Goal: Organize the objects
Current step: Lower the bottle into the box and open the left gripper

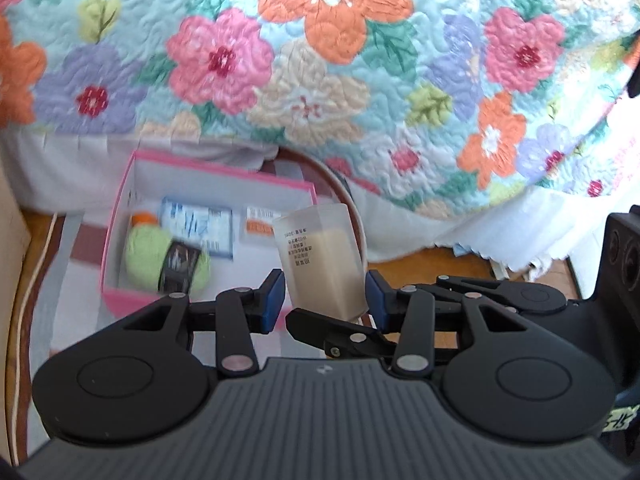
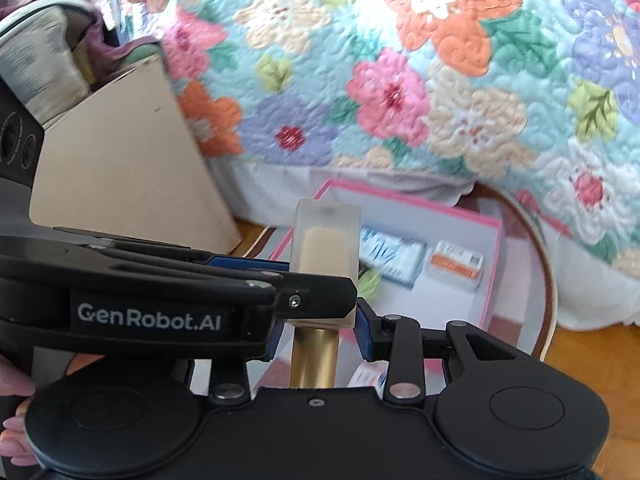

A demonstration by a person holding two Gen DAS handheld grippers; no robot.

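A frosted bottle [image 1: 320, 256] of beige liquid is pinched between the blue pads of my left gripper [image 1: 326, 300], above a pink box [image 1: 116, 240]. A finger [image 1: 332, 328] of the right gripper crosses under it. In the right wrist view the bottle [image 2: 326, 240] points away, gold cap [image 2: 314, 356] toward the camera. My right gripper [image 2: 320, 336] is shut on its lower end by the cap. The left gripper's fingers [image 2: 200, 292] clamp the bottle from the left. The box holds a green yarn ball [image 1: 160, 258], a blue-white packet [image 1: 196, 224] and an orange-white carton [image 2: 456, 266].
A bed with a floral quilt [image 1: 320, 60] hangs over the far side of the box. A beige cabinet [image 2: 128, 168] stands at the left. The box sits on a round rug [image 2: 548, 288] on a wooden floor [image 1: 420, 268]. A person's fingers [image 2: 12, 428] show at lower left.
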